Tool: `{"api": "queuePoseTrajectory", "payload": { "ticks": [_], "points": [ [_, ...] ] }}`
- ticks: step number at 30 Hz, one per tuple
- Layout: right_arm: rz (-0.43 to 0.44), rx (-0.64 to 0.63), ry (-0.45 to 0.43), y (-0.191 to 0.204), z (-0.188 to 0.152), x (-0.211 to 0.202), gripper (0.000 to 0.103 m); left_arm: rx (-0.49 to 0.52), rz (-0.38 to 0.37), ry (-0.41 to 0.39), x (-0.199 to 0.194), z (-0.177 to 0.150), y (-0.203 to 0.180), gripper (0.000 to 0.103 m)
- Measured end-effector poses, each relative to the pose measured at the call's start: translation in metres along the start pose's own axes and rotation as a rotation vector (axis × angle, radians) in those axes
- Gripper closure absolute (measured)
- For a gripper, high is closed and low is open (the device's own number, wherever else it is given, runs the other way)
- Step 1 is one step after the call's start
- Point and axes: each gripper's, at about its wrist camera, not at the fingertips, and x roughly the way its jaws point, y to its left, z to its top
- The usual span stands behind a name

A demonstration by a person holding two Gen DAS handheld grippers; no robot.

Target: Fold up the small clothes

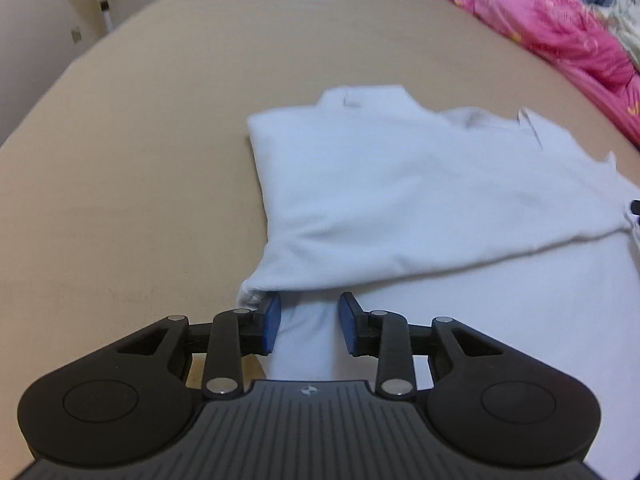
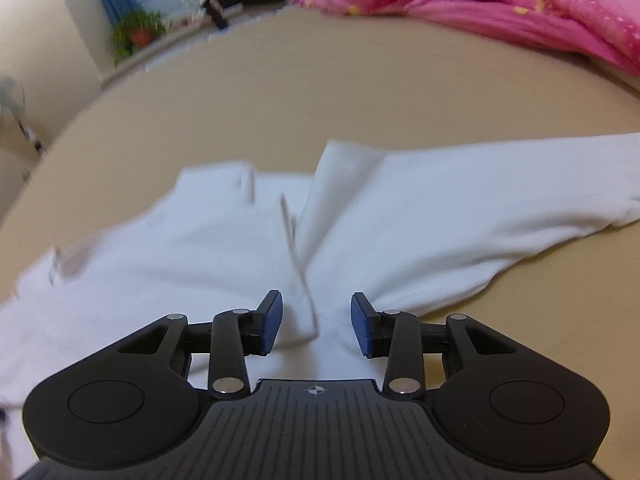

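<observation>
White top spread on tan surface, left side already folded in, unfolded sleeve stretching rightward just ahead of right gripper; left gripper likewise spread wide, pinching nothing.

The shirt was white, the bed plain tan, the quilt pink (yellow flecks), the pads blue.

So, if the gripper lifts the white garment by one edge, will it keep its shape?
Probably not. The white garment lies in soft folds with a sleeve draped loosely, so it would likely sag and unfold. It looks thin, so likely light. On the smooth beige surface, a push would probably bunch it.
</observation>
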Motion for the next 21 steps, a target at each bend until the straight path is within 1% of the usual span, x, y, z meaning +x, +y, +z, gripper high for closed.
{"api": "queuePoseTrajectory", "payload": {
  "ticks": [1,2,3,5,7,10,11,13,14,18,20,21],
  "points": [
    [-0.006,0.004,-0.031,-0.005,0.003,-0.007,0.062,-0.013,-0.024,-0.023,-0.006,0.003,0.000,0.066],
    [-0.012,0.017,-0.054,-0.012,0.006,-0.013,0.062,-0.026,-0.057,-0.053,-0.013,0.004,0.001,0.060],
    [-0.015,0.047,-0.080,-0.024,0.010,-0.019,0.062,-0.034,-0.078,-0.072,-0.019,0.006,0.001,0.058],
    [-0.033,0.116,-0.124,-0.054,0.017,-0.029,0.062,-0.021,-0.089,-0.092,-0.023,0.007,-0.001,0.055],
    [-0.079,0.179,-0.156,-0.091,0.021,-0.037,0.062,0.011,-0.071,-0.067,-0.016,0.005,-0.006,0.055],
    [-0.161,0.284,-0.204,-0.153,0.024,-0.041,0.062,0.040,-0.060,0.010,-0.002,-0.005,-0.011,0.055],
    [-0.186,0.322,-0.217,-0.176,0.023,-0.045,0.062,0.059,-0.048,0.038,0.003,-0.009,-0.013,0.053],
    [-0.224,0.415,-0.248,-0.222,0.020,-0.048,0.062,0.122,-0.018,0.027,0.005,-0.016,-0.020,0.050],
    [-0.231,0.475,-0.266,-0.245,0.019,-0.049,0.062,0.140,-0.009,0.022,0.005,-0.017,-0.022,0.049],
    [-0.209,0.678,-0.341,-0.318,0.012,-0.051,0.061,0.142,-0.010,0.012,0.008,-0.019,-0.021,0.048],
    [-0.191,0.744,-0.362,-0.339,0.011,-0.043,0.060,0.146,-0.009,0.004,0.007,-0.019,-0.021,0.047],
    [-0.171,0.784,-0.368,-0.352,0.009,-0.038,0.061,0.148,-0.009,-0.001,0.007,-0.020,-0.021,0.047]
  ]
}}
